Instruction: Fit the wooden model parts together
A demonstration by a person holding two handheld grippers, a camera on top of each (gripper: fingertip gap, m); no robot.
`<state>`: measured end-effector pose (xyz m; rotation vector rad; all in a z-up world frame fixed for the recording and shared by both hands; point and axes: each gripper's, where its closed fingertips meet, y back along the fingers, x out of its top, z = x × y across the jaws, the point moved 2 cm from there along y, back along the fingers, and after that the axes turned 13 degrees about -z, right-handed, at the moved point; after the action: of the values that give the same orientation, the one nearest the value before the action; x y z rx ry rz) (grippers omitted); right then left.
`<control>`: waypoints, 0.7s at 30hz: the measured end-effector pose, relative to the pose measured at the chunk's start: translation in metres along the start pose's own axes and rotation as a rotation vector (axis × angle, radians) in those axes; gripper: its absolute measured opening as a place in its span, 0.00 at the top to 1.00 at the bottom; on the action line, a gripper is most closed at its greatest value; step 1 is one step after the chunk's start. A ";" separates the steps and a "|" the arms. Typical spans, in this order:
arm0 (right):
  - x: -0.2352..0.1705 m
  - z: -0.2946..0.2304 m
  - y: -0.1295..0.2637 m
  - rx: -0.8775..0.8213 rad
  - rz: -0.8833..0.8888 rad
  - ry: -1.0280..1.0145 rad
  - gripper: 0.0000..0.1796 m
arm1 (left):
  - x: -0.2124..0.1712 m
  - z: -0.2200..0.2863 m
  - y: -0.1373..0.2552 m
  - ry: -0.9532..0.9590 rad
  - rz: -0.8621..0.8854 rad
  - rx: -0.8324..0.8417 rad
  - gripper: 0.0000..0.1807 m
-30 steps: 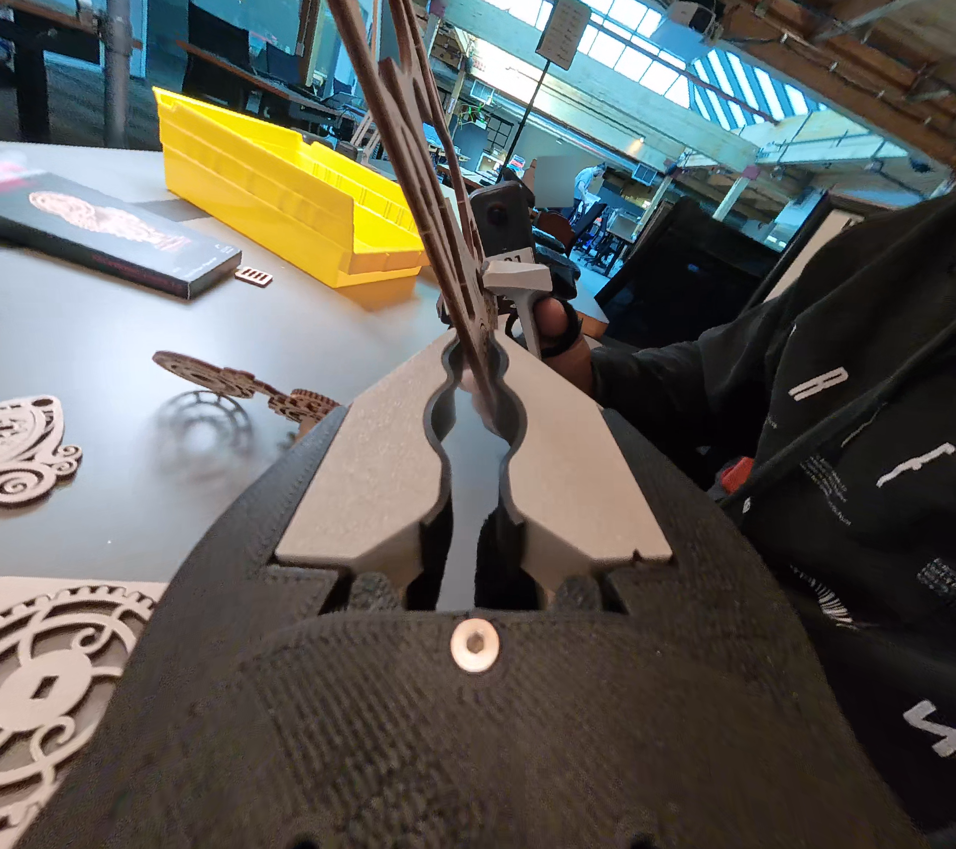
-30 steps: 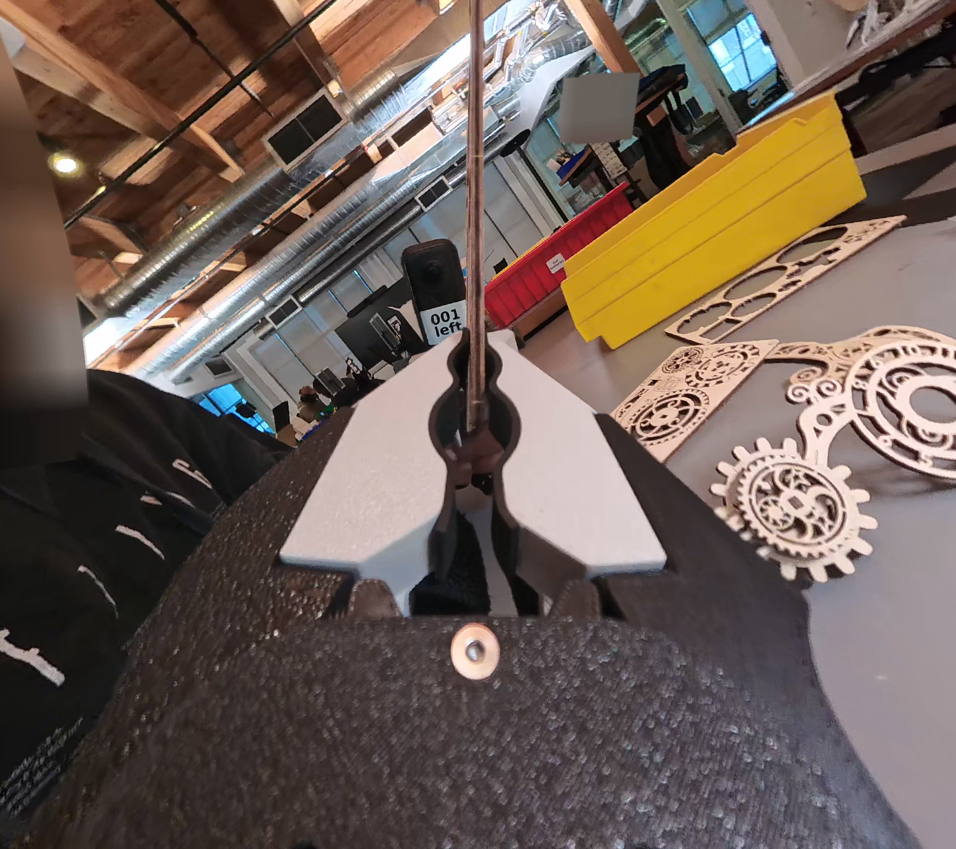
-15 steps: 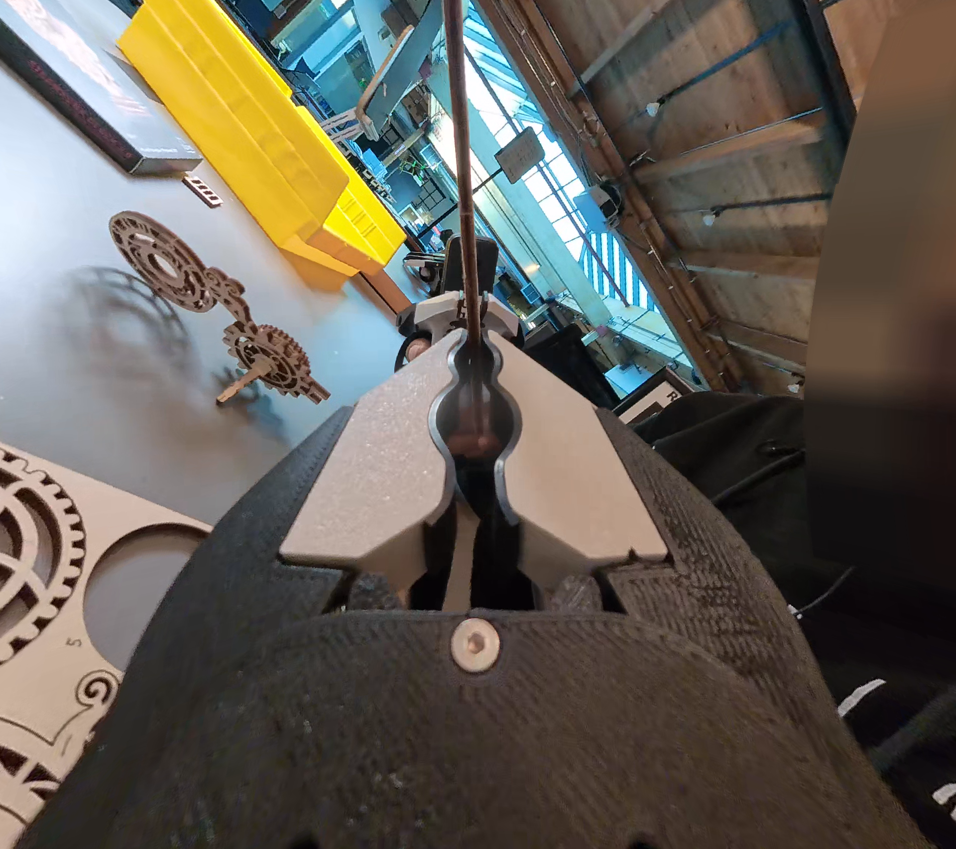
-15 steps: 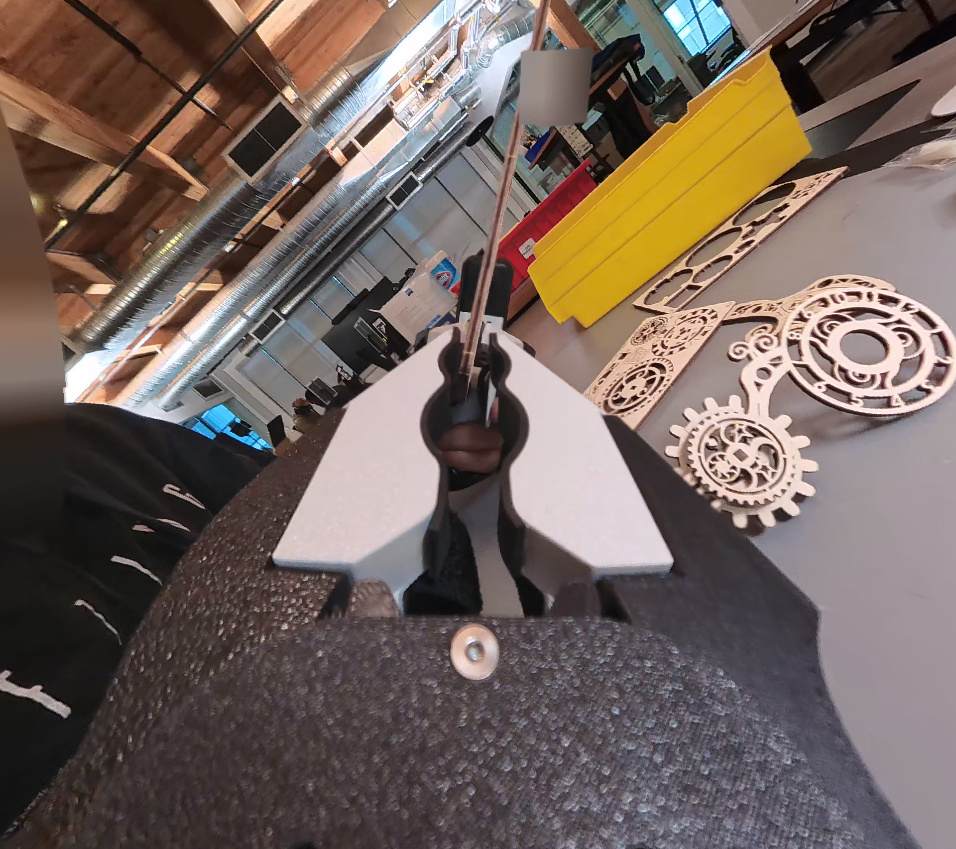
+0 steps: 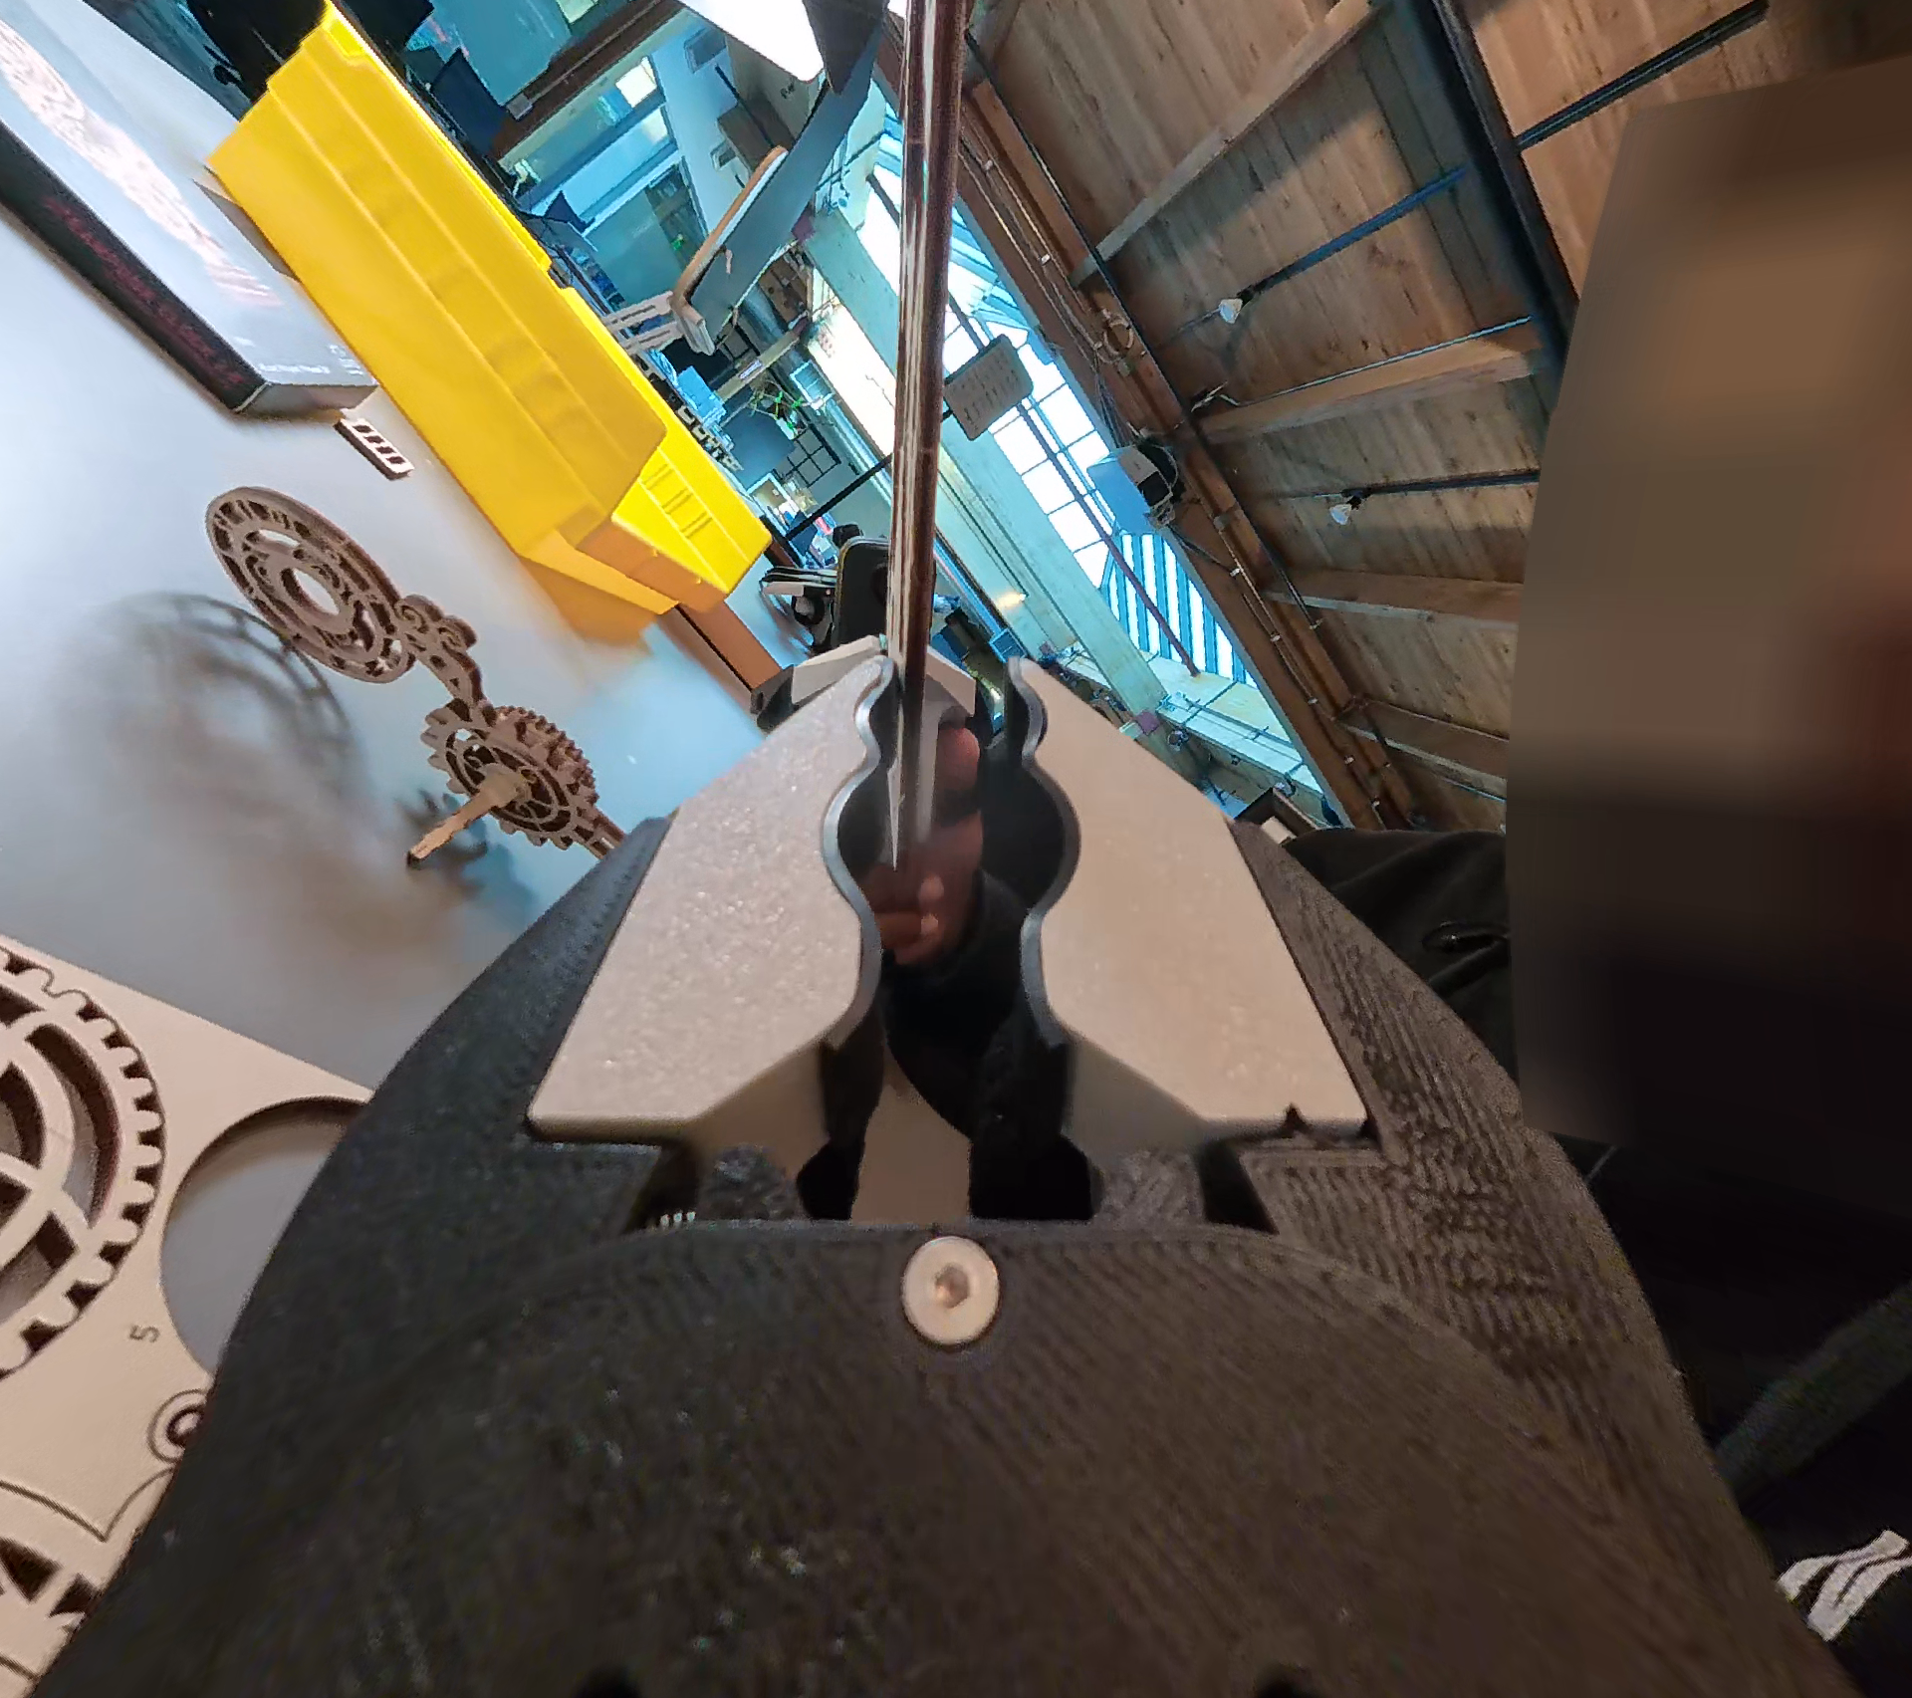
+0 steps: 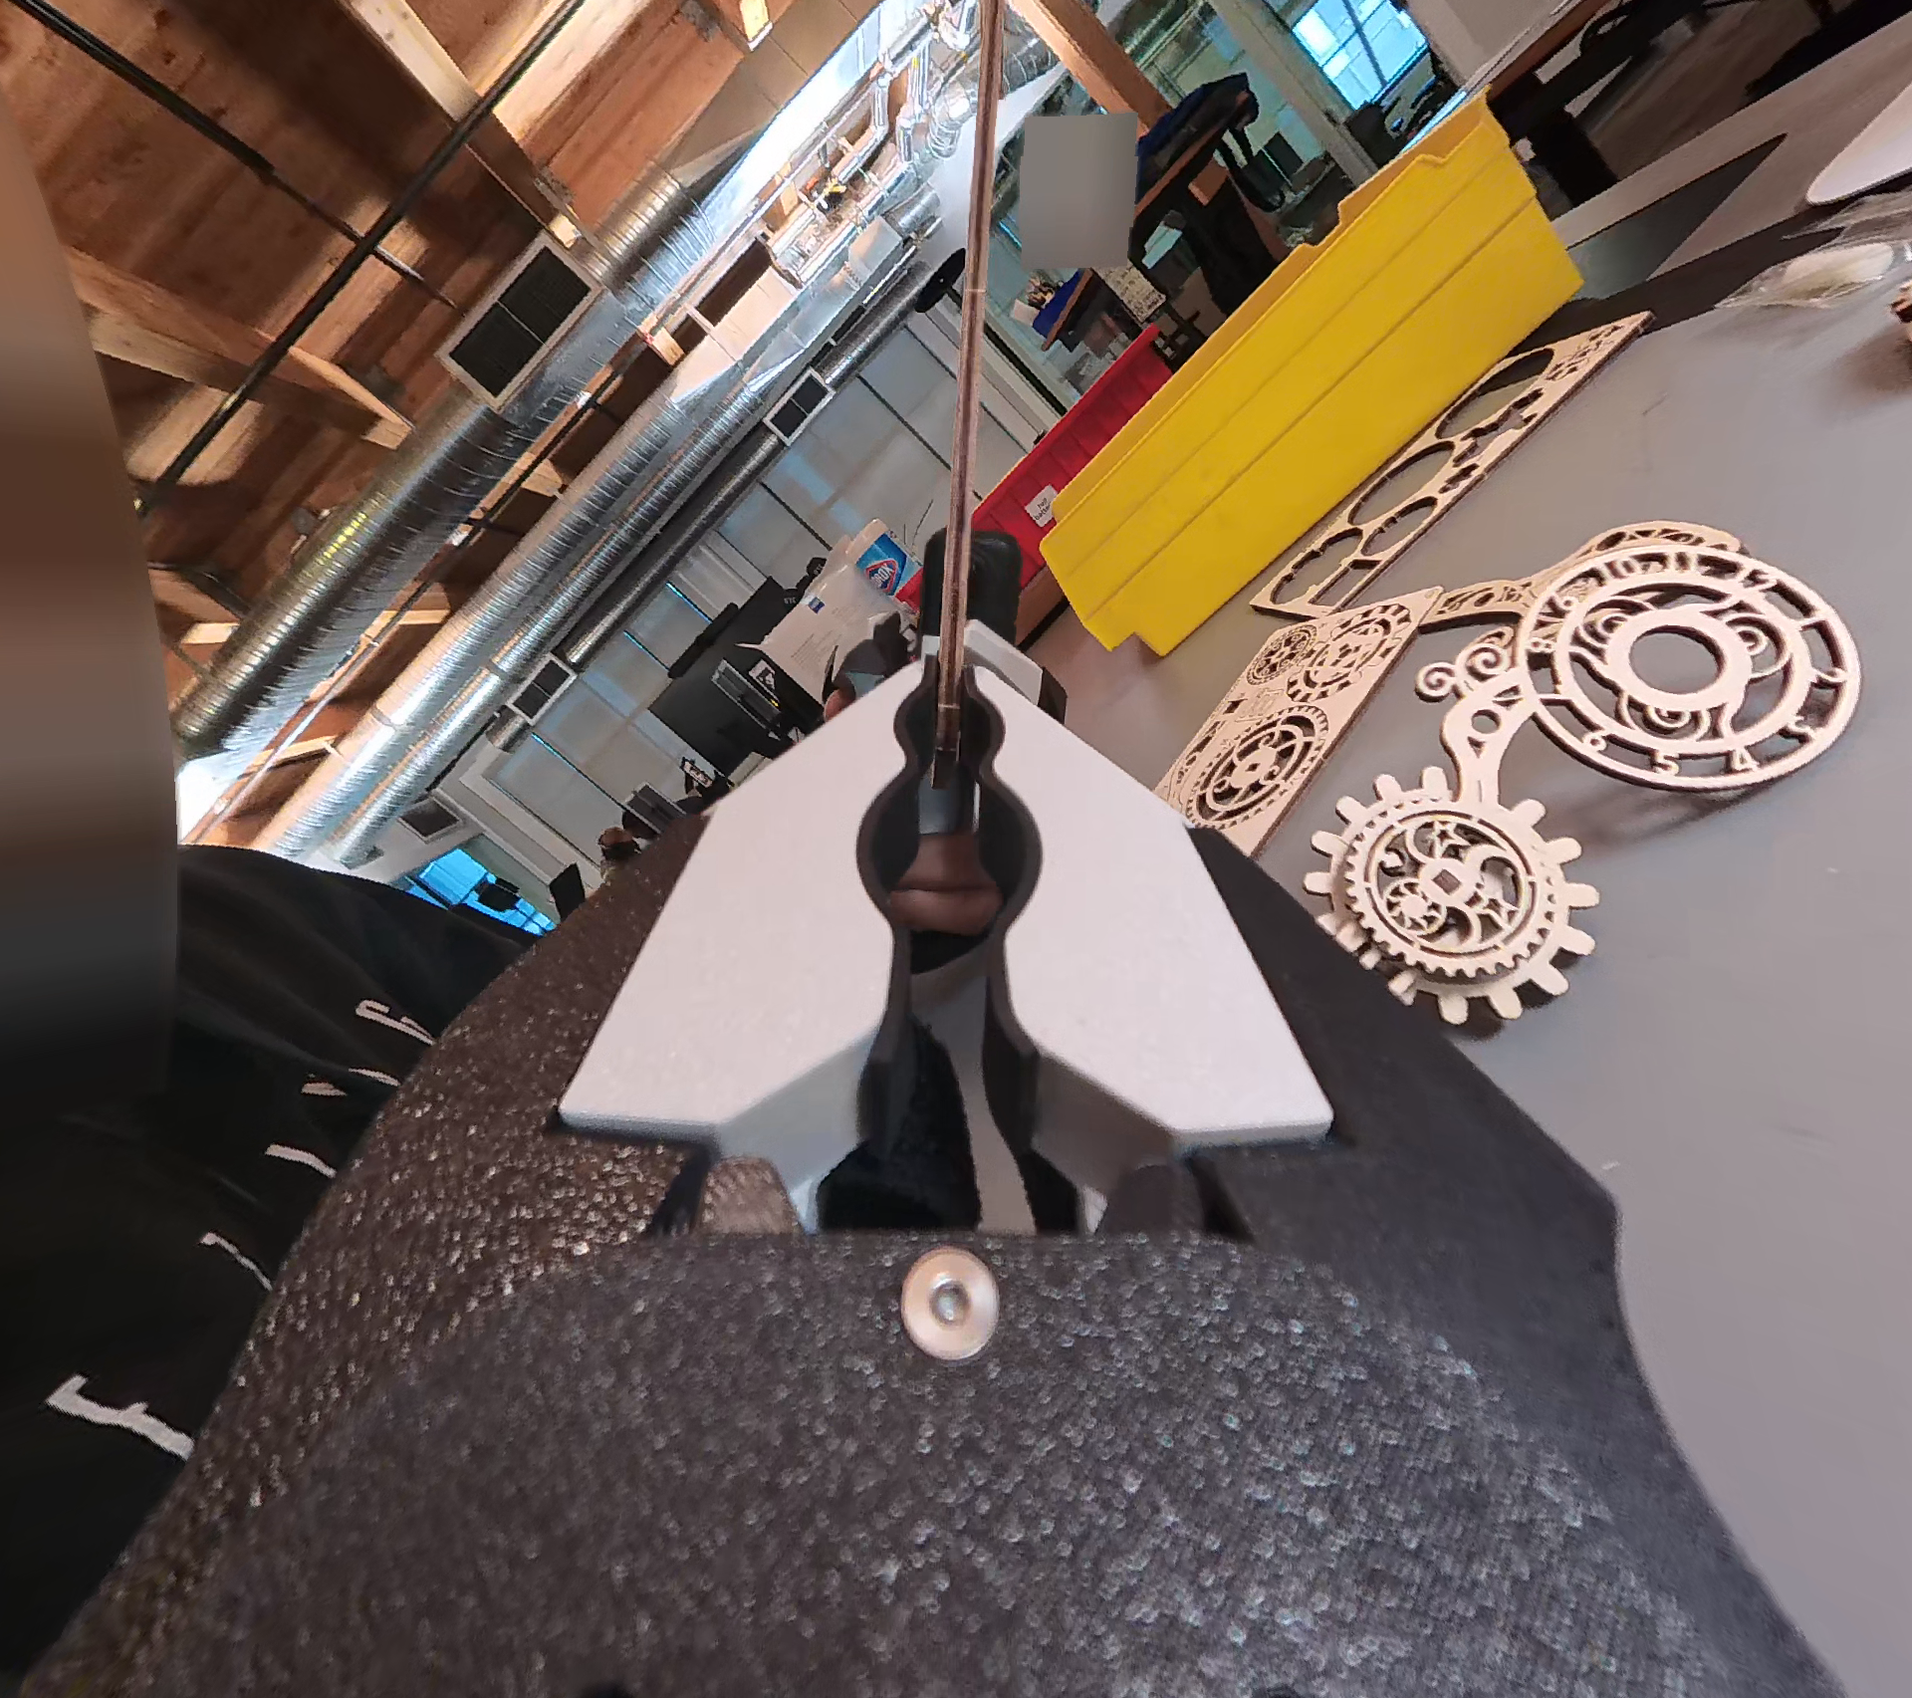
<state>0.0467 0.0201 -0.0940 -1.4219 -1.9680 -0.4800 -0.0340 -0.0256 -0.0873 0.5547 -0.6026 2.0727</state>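
Note:
A thin wooden model panel (image 5: 924, 303) shows edge-on and stands upright between the two grippers. My right gripper (image 6: 947, 691) is shut on the lower end of the panel (image 6: 967, 324). My left gripper (image 5: 950, 681) is open, with a clear gap between its jaws; the panel rests against the left one of its fingers (image 5: 766, 872). The two grippers face each other closely, above the table edge. A wooden clock face joined to a gear (image 6: 1552, 769) lies flat on the grey table, and it also shows in the left wrist view (image 5: 414, 645).
A yellow bin (image 6: 1304, 427) stands at the back of the table, with a red bin (image 6: 1066, 448) behind it. Wooden cutout sheets (image 6: 1449, 448) (image 5: 62, 1183) and a black box (image 5: 124, 231) lie on the table. A person in black clothing (image 6: 259, 1079) is close beside the grippers. The tips of one gripper are about 6 cm away from the tips of the other. The gear (image 6: 1552, 769) is about 12 cm from both grippers' fingertips.
My left gripper has opened and let go of the panel. The right gripper still holds it. Both wrist views have tilted a little further.

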 end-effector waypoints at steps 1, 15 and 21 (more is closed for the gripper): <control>0.000 0.000 0.000 0.002 0.002 -0.006 1.00 | 0.001 0.000 0.001 0.002 0.006 0.000 0.90; -0.008 0.002 -0.004 -0.036 -0.057 0.028 1.00 | 0.002 -0.008 0.009 -0.102 -0.033 0.153 0.99; -0.010 0.003 -0.004 -0.061 -0.077 0.052 0.99 | 0.000 -0.008 0.010 -0.119 -0.066 0.177 0.99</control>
<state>0.0442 0.0133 -0.1028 -1.3610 -1.9875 -0.6108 -0.0437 -0.0253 -0.0957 0.7946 -0.4639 2.0527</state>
